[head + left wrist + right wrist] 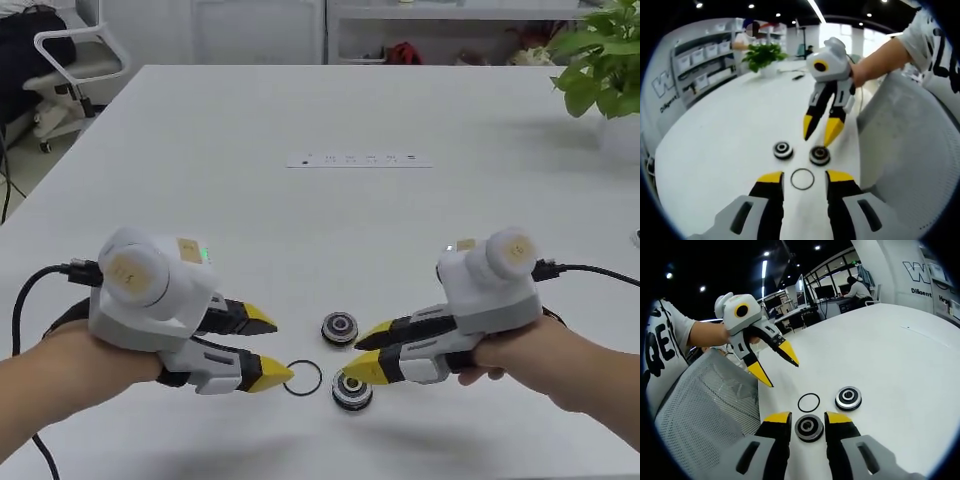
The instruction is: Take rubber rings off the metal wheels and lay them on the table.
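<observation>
On the table, two metal wheels, one loose rubber ring; left gripper, right gripper, jaws apart on both.

The table is finished smooth and matt, in a pale grey. The loose rubber ring is seen as thin, dull black rubber. On the farther wheel and the nearer wheel, dark matt rubber is set around shiny metal hubs. The left gripper and right gripper are shelled in smooth, faintly sheened light-grey plastic, with black jaws capped in matt yellow. The chair back is covered in coarse grey woven mesh.
</observation>
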